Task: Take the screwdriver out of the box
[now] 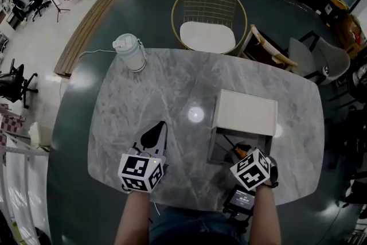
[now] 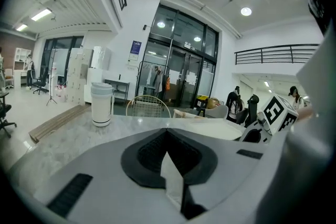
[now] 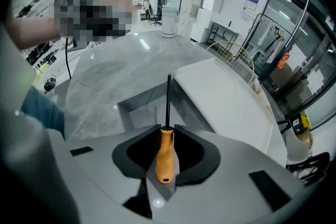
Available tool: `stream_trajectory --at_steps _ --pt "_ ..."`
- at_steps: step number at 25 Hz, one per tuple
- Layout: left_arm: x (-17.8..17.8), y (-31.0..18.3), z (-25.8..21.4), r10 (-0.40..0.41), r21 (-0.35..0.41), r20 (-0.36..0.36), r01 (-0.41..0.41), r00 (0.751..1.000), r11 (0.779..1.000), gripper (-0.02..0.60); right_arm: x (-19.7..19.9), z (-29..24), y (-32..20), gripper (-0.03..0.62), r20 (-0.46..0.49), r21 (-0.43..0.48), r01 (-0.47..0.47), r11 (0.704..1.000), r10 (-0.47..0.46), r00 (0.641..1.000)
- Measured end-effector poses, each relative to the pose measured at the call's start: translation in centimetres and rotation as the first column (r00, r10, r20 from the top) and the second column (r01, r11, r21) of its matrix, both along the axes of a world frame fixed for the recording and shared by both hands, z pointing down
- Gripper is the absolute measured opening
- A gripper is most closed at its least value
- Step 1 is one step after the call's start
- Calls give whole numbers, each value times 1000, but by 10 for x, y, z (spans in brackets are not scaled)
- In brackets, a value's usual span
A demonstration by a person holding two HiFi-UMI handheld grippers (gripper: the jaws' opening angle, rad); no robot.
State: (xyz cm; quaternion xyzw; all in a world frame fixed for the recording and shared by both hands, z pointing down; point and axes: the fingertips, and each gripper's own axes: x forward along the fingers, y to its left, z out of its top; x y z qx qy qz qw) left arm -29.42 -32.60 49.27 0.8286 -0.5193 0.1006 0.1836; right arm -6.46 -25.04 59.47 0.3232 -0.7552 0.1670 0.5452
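An open grey box sits on the marble table at the right, its white lid folded back. My right gripper hangs over the box's near edge, pointing steeply down. It is shut on the screwdriver's orange handle; the black shaft reaches toward the box's inside. A bit of the orange handle shows in the head view. My left gripper hovers left of the box, shut and empty, its tips meeting.
A white lidded tumbler stands at the table's far left corner. A gold wire chair and a wooden chair stand behind the table. The table's near edge runs just in front of my hands.
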Motion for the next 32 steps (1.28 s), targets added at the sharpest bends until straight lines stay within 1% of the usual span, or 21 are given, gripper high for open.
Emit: stream_trajectory --at_steps 7,12,16,20,28,30,32 --pt "6 -7 -46 10 101 2 -11 1000 995 12 -1 -36 -8 95 31 77 -17 997 14 999" --pt "12 -10 -77 28 174 9 -29 1000 984 12 -3 -61 -18 97 51 141 -17 990 10 999" --pt "12 -11 -98 23 226 5 -23 1000 974 12 -6 -80 -24 97 67 197 -23 980 10 998" --pt "15 -11 -109 20 258 4 -20 1000 966 12 -7 -99 -31 97 126 256 -53 965 21 992" --pt "20 -16 -125 35 289 -15 -29 999 957 12 -10 -141 -43 97 234 350 -125 928 43 971" --pt "24 -19 -128 47 296 -18 -40 999 954 12 -9 -148 -47 97 263 373 -151 916 52 964" --pt "30 -19 -130 55 302 -16 -48 998 952 12 -7 -156 -48 97 296 405 -177 897 55 954"
